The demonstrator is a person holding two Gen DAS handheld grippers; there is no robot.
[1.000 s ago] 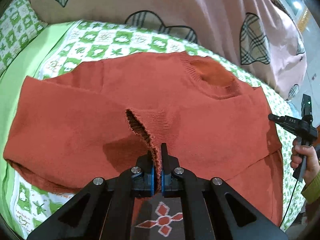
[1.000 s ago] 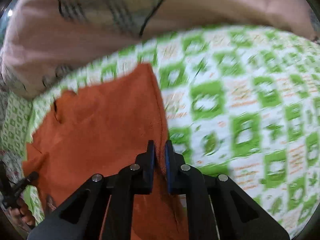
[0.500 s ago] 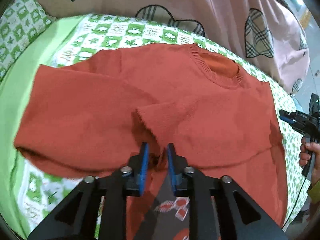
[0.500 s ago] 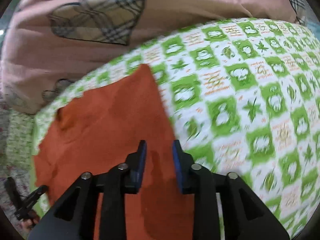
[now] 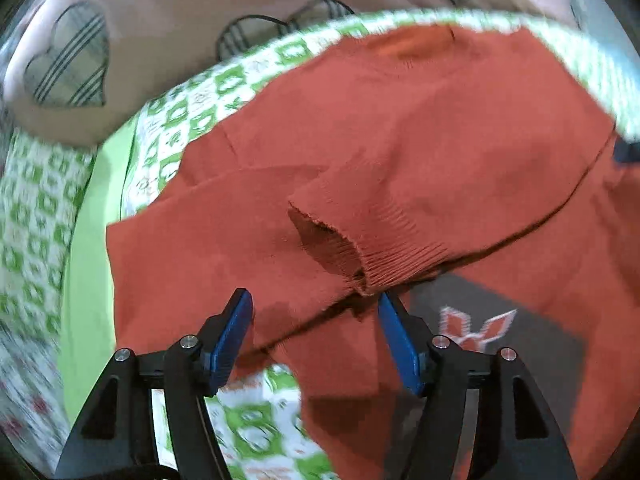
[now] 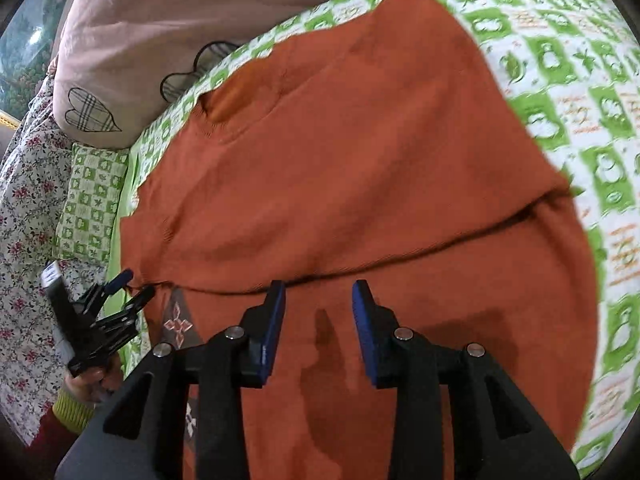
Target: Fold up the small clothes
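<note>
Two fisheye views cover the scene, and the left one is smeared by blur: the bedsheet [image 5: 188, 128] pattern near its edges runs into streaks, and the sweater's [image 5: 420, 128] far side is cut off by the round frame. The sweater is a rust-orange knit lying spread on the green-and-white checked bedsheet, neckline [image 6: 224, 104] toward the pillows, both sleeves folded in across the chest. One sleeve ends in a ribbed cuff [image 5: 360, 244] whose opening gapes, its edge slightly frayed; it lies just ahead of the left gripper [image 5: 316, 312]. That gripper's jaws have just been opening and now stand wide apart, the blue pads clear of the cloth, with the cuff's tip close to the right-hand pad though I cannot tell if they touch. The right gripper [image 6: 318, 300] has its jaws parted too, having opened a moment before, hovering above the sweater's lower body with only flat knit beneath the gap and nothing clamped. A dark grey panel with a red and white diamond motif [image 5: 476, 328] shows at the sweater's front, partly covered by the folded sleeves. In the right view a hand [image 6: 90, 380] in a yellow-green cuff holds the left gripper's handle, mostly hidden at the frame edge. Behind lie a pink quilt [image 6: 180, 12] with plaid heart patches, a checked pillow [image 6: 90, 204], and floral fabric [image 6: 24, 184].
</note>
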